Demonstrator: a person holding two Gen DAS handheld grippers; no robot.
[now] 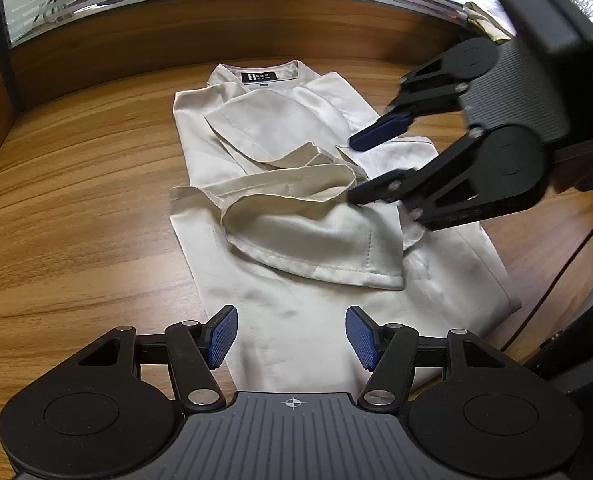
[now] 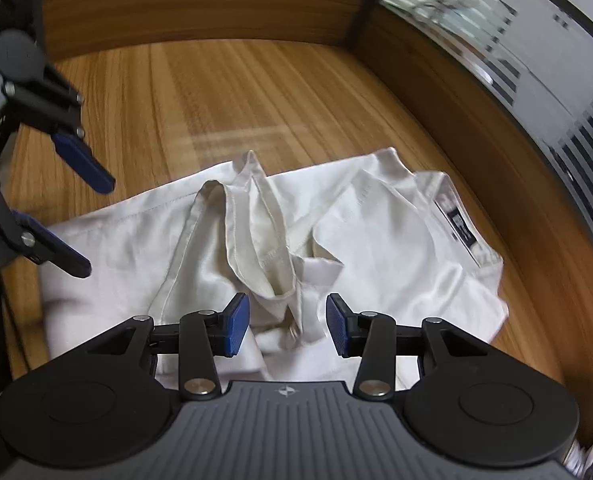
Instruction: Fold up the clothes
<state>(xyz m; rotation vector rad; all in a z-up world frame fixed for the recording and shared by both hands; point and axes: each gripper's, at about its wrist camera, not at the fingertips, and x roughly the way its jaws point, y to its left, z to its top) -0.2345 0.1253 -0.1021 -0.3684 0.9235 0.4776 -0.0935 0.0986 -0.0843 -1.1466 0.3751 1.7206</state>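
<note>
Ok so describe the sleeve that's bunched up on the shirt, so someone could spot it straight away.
On the wooden table lies a cream shirt, collar at the far end. Across its middle lies the sleeve, rumpled and standing in loose loops, with a stitched hem. Everything else on the shirt lies flatter.

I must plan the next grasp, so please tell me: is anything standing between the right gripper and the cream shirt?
Nothing visible does. The right gripper is open directly over the cream shirt, its fingers either side of a bunched sleeve. The left gripper is also open, off to the side.
</note>
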